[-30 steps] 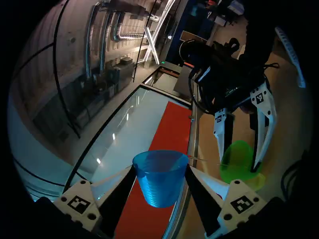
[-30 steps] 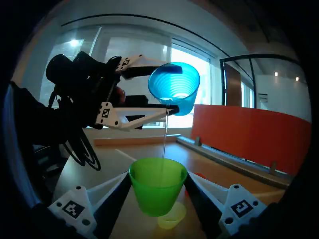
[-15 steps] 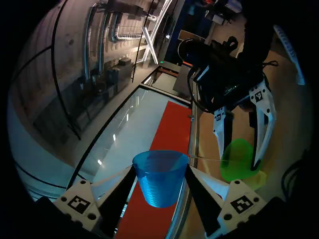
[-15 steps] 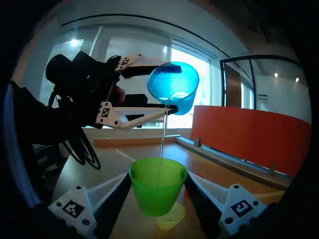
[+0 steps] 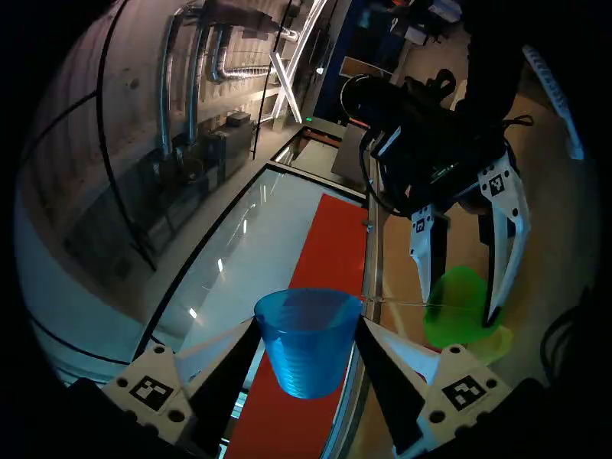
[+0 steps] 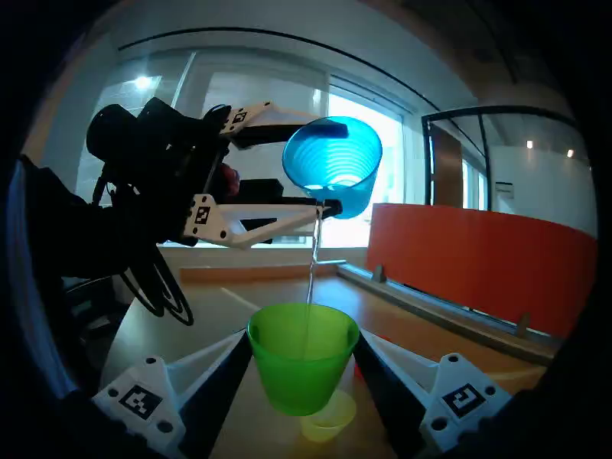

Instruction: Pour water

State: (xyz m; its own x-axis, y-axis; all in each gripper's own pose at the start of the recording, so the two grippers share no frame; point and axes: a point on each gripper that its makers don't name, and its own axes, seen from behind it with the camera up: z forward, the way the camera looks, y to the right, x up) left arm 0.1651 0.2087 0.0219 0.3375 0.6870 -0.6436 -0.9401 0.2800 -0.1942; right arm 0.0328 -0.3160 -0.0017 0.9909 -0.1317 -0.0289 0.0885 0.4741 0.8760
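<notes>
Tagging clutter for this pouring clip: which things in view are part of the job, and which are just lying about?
In the job: blue cup, tipped, in the left gripper; thin water stream; green cup in the right gripper, catching it.

Lying about: small yellow cup on the table below the green cup; red panel beside the table.

Upper cup point(image 6: 332, 167) above lower cup point(image 6: 303, 359); table point(image 6: 229, 314) beneath both.
</notes>
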